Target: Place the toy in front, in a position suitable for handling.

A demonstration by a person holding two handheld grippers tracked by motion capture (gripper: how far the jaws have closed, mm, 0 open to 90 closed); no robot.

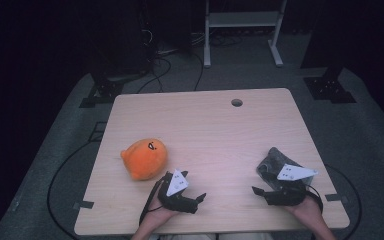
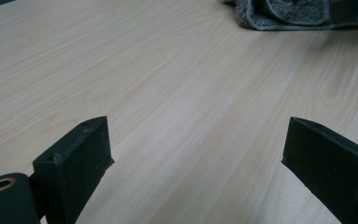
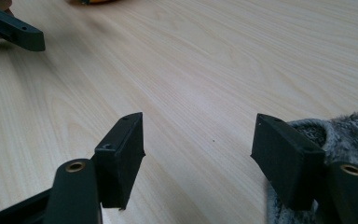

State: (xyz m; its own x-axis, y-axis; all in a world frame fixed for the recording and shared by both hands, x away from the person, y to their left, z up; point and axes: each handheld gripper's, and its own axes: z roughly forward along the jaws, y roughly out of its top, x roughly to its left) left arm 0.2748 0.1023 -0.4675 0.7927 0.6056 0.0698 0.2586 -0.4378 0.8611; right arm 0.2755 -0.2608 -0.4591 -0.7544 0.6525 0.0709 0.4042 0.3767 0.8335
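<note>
An orange round plush toy (image 1: 143, 158) lies on the left part of the pale wooden table (image 1: 210, 130). A grey fuzzy cloth (image 1: 273, 162) is bunched at the right. My left gripper (image 1: 199, 200) rests low near the front edge, just right of the plush, pointing right. It stands open over bare wood (image 2: 196, 128), with the grey cloth (image 2: 284, 14) far ahead. My right gripper (image 1: 259, 192) points left, directly in front of the cloth. It is open too (image 3: 199, 120), nothing between the jaws, and the cloth (image 3: 349, 128) touches its right jaw from outside.
A round cable hole (image 1: 236, 102) sits near the table's far edge. Behind the table stand a white metal frame (image 1: 242, 30) and dark equipment with cables on the floor. The other gripper's jaw (image 3: 14, 30) shows at the top left of the right gripper view.
</note>
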